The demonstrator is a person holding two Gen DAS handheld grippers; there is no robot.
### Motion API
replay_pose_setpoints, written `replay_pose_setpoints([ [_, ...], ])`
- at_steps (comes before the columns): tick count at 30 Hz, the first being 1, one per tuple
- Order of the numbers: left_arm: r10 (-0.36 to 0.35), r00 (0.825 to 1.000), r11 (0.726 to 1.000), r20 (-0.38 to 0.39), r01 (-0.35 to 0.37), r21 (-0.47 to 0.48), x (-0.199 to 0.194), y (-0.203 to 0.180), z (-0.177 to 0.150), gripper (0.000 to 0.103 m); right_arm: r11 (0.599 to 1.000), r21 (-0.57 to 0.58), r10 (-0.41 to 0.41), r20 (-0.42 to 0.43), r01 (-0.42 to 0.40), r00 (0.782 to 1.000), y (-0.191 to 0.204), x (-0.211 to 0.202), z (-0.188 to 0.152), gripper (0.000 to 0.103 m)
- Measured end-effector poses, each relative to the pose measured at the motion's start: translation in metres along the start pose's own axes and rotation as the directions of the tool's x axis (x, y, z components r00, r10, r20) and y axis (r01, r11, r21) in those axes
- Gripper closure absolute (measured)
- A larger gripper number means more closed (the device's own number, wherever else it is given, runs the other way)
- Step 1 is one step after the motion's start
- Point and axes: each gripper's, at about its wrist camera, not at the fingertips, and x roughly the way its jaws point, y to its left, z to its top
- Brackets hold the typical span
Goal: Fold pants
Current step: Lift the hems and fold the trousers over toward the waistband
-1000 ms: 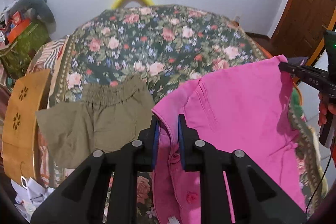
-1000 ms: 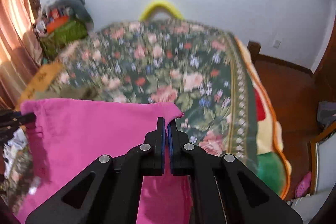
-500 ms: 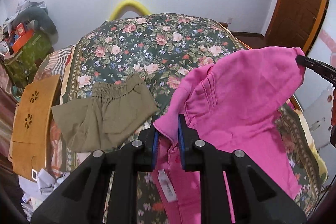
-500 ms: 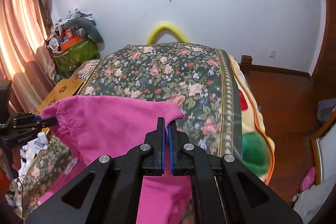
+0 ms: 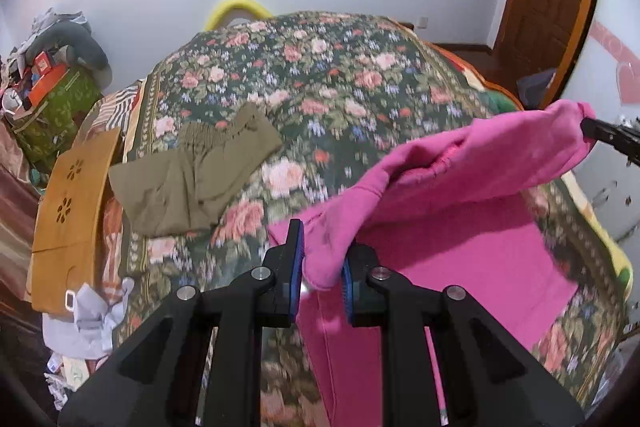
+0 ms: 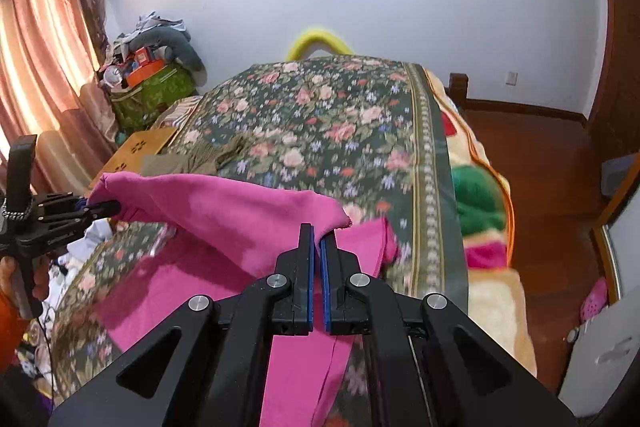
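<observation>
Hanging over the floral bed (image 5: 340, 83), bright pink pants (image 5: 480, 163) were stretched by one edge between both grippers, lower fabric draped on the bedspread. Left gripper (image 5: 320, 267) pinched a bunched corner; right gripper (image 6: 318, 259) was pressed together on the other corner. Olive shorts (image 5: 196, 171) lay flat nearby.

You're looking at bright pink pants (image 5: 472, 187) over a dark green bedspread (image 5: 340, 75) patterned with pink roses. Olive-green shorts (image 5: 192, 175) lie on it. The black grippers' pads (image 6: 309, 279) are blue. The arch (image 6: 318, 41) behind looks yellow, though blurred.
</observation>
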Motion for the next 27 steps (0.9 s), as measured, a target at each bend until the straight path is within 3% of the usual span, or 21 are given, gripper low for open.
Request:
replay_pose_setpoints([
  [14,0.003,0.996,1.0,-0.085,-0.003,-0.002,0.007,-0.004,-0.069,0.087,0.998,-0.053,-0.03,-0.097,0.025,0.995,0.023,0.006,-0.091,0.1],
  [27,0.029,0.993,0.999,-0.115,-0.027,0.017,-0.005,-0.007,-0.107,0.086,0.996,-0.073,-0.056,-0.157,0.045,0.986,0.016,-0.002,-0.13,0.098],
])
